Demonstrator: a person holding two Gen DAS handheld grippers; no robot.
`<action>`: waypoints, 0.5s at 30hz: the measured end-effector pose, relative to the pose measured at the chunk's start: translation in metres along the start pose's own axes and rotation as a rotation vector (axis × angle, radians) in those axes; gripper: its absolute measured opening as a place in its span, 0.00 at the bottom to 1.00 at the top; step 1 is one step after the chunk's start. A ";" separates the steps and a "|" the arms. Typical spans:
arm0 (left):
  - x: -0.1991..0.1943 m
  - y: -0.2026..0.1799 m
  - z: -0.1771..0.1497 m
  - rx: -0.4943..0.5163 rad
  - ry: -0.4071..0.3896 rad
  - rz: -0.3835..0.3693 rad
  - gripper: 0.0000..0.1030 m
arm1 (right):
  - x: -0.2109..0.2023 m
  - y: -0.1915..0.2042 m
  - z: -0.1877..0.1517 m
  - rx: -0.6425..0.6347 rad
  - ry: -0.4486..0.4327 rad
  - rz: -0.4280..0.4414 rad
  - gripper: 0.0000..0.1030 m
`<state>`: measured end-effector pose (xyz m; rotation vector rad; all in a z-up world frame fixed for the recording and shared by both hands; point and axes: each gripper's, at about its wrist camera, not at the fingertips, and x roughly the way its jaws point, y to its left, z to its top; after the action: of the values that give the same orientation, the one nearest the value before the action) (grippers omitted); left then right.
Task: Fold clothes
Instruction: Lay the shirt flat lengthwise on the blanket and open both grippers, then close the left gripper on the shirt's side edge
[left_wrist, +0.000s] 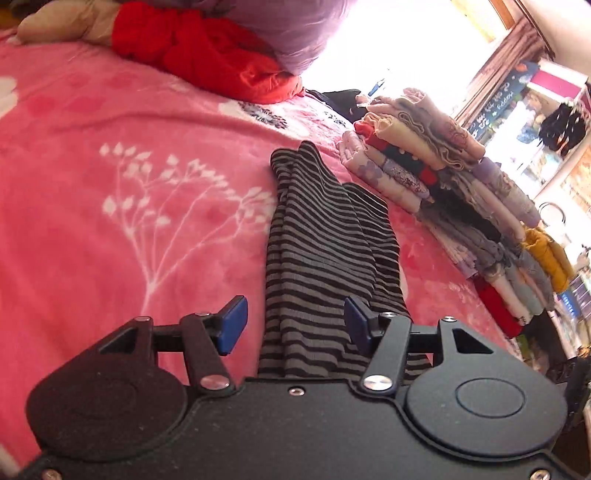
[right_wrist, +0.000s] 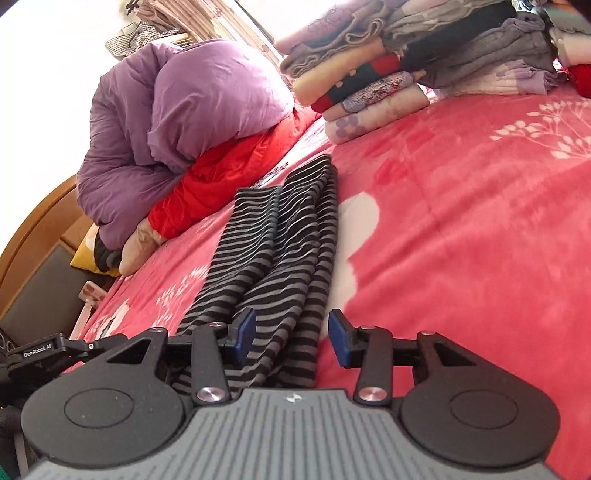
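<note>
Striped garment (left_wrist: 317, 258), a thin black-and-grey knit, lies in a long narrow band on the pink blanket (left_wrist: 110, 184), its near end running in between the spread blue pads of both the left gripper (left_wrist: 295, 325) and the right gripper (right_wrist: 291, 334), neither of which is closed on it. It looks light, limp and stretchy, likely to sag and bunch, so I would pinch the layered near edge rather than one ply. That near end is hidden under the gripper bodies, whether it is trousers or a top is unclear, and beyond it the stack of folded clothes (left_wrist: 424, 166) is cut off by glare.
</note>
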<state>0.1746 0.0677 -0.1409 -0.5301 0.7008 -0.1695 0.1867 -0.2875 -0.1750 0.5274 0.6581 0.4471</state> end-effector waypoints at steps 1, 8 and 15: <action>0.007 -0.001 0.008 0.012 0.000 0.000 0.55 | 0.003 -0.004 0.003 0.007 -0.001 -0.002 0.44; 0.057 -0.014 0.066 0.088 0.002 0.012 0.54 | 0.019 -0.022 0.024 0.016 -0.017 0.002 0.54; 0.113 -0.024 0.112 0.146 0.014 0.053 0.54 | 0.047 -0.024 0.034 -0.003 0.006 0.017 0.55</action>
<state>0.3334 0.0566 -0.1214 -0.3708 0.7098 -0.1739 0.2484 -0.2912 -0.1880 0.5290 0.6589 0.4656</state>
